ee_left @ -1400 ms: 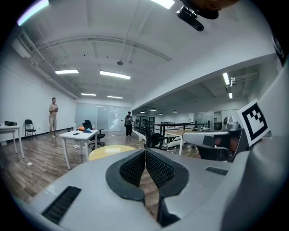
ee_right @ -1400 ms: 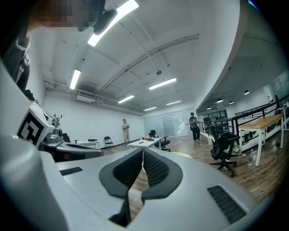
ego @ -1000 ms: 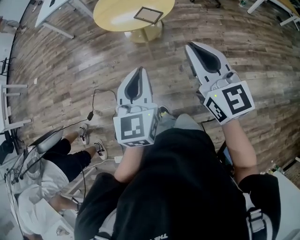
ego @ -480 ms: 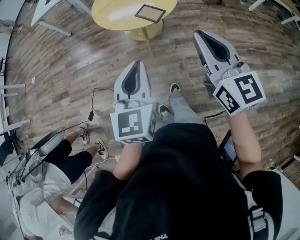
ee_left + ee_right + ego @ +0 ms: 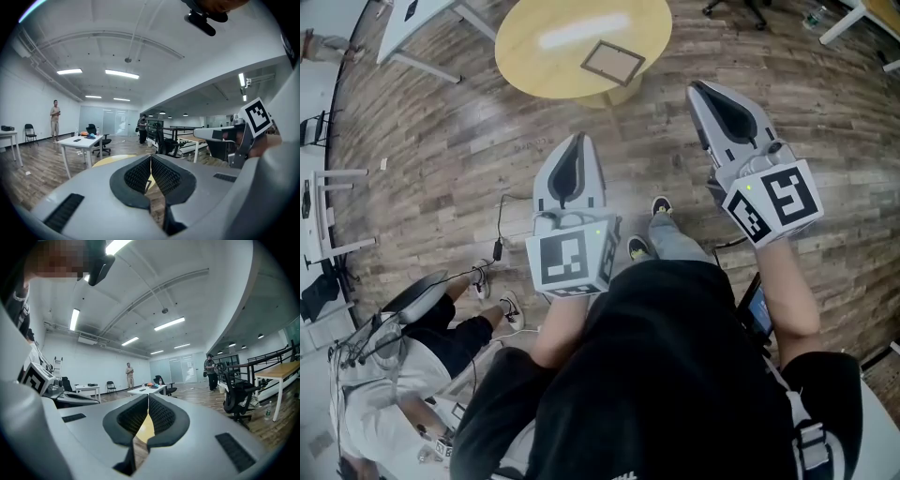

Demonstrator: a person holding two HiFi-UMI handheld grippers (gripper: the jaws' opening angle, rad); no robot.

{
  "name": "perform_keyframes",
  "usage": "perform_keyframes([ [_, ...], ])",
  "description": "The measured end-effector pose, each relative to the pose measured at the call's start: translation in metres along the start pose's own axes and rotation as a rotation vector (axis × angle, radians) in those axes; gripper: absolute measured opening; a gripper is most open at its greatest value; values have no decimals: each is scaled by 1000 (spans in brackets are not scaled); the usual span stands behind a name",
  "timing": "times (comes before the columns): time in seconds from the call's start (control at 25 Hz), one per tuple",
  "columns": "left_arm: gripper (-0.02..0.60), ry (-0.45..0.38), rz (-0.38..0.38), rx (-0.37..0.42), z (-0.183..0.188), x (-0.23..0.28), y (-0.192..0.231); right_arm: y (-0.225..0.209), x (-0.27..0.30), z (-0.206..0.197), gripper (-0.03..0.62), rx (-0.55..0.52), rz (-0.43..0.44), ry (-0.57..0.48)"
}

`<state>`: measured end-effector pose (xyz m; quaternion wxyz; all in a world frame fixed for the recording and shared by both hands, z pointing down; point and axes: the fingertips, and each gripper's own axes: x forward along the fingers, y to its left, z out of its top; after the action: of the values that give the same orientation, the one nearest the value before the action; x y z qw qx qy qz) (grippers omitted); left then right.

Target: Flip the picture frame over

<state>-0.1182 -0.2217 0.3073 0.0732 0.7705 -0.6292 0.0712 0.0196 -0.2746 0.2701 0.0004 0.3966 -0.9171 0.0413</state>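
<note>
The picture frame [image 5: 613, 63] lies flat on the round yellow desk [image 5: 534, 52], towards its right edge and close to the near rim. Both tools hang over the wooden floor [image 5: 441, 159], well apart from the desk. The left hand-held gripper [image 5: 577, 141] is clenched on nothing, its pads pressed together. The right hand-held gripper [image 5: 699, 90] is likewise clenched and empty, pointing past the desk's right side.
</note>
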Motion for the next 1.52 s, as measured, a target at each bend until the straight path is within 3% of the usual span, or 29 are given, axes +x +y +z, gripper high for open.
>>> perform_keyframes([
  [0.4,23,25,65,55,19,70,-9,-68,42,-4,20,41,49,-33],
  [0.84,23,30,57,66,25,116,3,-88,81,-14,20,50,75,-16],
  [1.2,23,27,35,44,28,172,54,-98,151,-18,20,0,64,13],
  [1.52,23,-13,19,39,48,215,121,-82,231,-15,20,-56,99,38],
])
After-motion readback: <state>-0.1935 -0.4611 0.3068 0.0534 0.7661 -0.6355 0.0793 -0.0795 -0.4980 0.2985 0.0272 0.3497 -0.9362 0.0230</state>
